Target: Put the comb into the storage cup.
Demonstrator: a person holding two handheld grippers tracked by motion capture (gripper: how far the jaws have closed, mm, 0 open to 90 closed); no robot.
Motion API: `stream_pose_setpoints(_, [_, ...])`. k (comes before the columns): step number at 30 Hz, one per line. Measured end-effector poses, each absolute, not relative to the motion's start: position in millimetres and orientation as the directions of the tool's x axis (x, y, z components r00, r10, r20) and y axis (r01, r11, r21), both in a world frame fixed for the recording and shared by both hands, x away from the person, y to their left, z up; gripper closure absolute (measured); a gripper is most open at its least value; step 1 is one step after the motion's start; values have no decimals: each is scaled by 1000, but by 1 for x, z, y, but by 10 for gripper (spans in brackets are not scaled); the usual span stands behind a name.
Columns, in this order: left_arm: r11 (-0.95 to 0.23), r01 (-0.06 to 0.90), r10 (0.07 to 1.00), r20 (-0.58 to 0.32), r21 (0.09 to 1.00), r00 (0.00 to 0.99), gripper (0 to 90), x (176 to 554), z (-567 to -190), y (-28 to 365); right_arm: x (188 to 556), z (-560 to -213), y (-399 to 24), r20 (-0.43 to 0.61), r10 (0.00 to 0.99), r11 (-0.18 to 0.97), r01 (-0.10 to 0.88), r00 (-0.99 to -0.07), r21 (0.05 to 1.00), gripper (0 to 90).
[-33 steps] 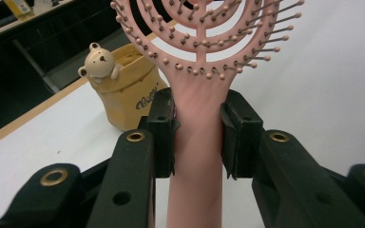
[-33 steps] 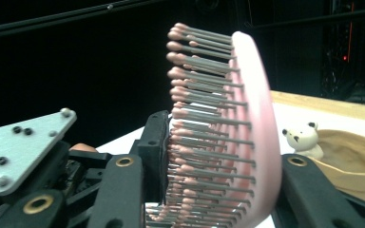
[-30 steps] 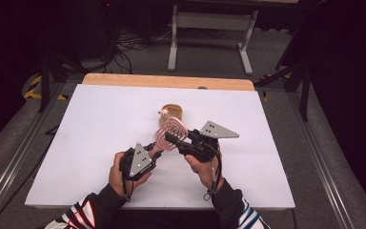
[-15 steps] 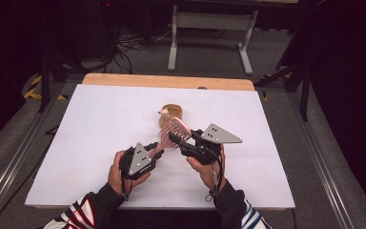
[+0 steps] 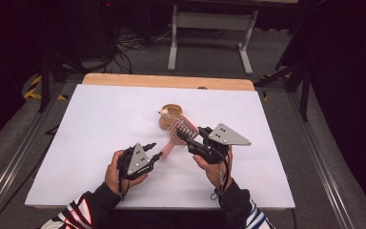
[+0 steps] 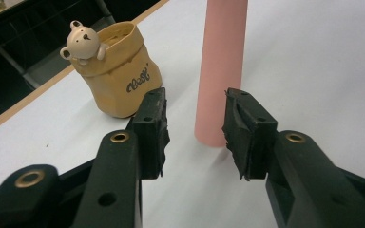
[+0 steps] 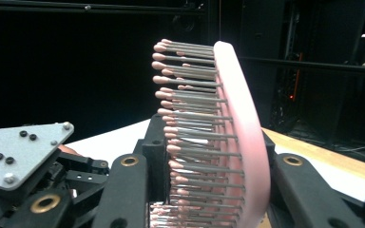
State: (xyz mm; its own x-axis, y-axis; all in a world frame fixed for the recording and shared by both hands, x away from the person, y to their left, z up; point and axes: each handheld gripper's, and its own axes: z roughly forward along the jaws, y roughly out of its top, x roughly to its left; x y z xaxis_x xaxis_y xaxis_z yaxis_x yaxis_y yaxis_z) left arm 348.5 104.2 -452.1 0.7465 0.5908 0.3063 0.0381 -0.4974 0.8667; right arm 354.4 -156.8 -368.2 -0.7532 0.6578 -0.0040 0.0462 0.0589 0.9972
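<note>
right claw (image 5: 183,136) was clamped on the pink hairbrush (image 5: 180,132) head; left claw (image 6: 195,128), just opening, straddled its handle without pressing it.

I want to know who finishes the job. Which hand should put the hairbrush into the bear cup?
Probably the right. The right gripper is shut on the hairbrush head, beside the bear cup. The left gripper has just opened off the handle.

A pink brush (image 5: 178,133) with metal bristles tipped pink is held off the table, its head toward the bear cup (image 5: 169,116), its round handle (image 6: 221,71) slanting down toward the person.
</note>
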Motion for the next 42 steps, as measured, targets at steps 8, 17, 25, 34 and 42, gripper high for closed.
stream_pose_setpoints(8, [-474, 13, 568, 295, 881, 768, 508, 346, -448, 116, 353, -363, -164, -17, 670, 55, 27, -742, 998, 632])
stream_pose_setpoints(17, [-451, 19, 568, 270, 892, 777, 320, 345, -441, 134, 349, -359, -170, -44, 696, 62, -1, -717, 998, 632])
stream_pose_setpoints(25, [-449, 24, 561, 261, 893, 786, 228, 344, -442, 153, 348, -356, -172, -56, 707, 68, -11, -705, 998, 632])
stream_pose_setpoints(34, [-446, 62, 590, 241, 893, 771, 176, 341, -449, 168, 348, -356, -173, -56, 706, 66, -13, -706, 998, 632])
stream_pose_setpoints(42, [-441, 73, 588, 226, 895, 777, 82, 336, -454, 181, 349, -355, -175, -50, 708, 60, -10, -704, 998, 631])
